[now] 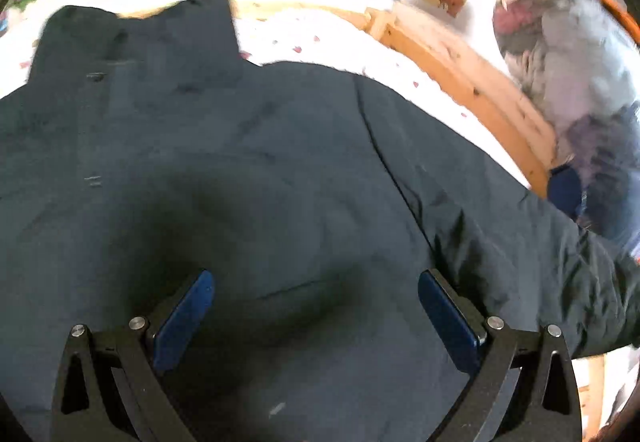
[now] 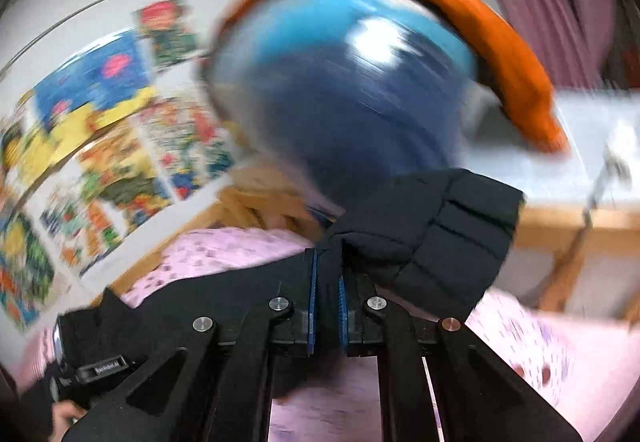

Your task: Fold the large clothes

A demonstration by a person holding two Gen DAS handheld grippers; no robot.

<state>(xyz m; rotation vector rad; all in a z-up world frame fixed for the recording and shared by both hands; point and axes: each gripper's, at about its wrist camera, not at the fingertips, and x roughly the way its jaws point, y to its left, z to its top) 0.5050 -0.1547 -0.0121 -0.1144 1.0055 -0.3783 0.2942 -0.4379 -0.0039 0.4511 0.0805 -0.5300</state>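
Spread left hand-held gripper (image 1: 316, 292) above dark jacket (image 1: 240, 162)

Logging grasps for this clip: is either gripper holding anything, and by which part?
The right gripper is shut on the dark jacket, pinching the ribbed cuff end of a sleeve. The left gripper is open above the jacket, holding nothing.

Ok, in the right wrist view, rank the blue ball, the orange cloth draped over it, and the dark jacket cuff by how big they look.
1. Blue ball, largest.
2. and 3. Orange cloth and dark ribbed jacket cuff look alike; the cuff sits nearer the camera, so unranked.
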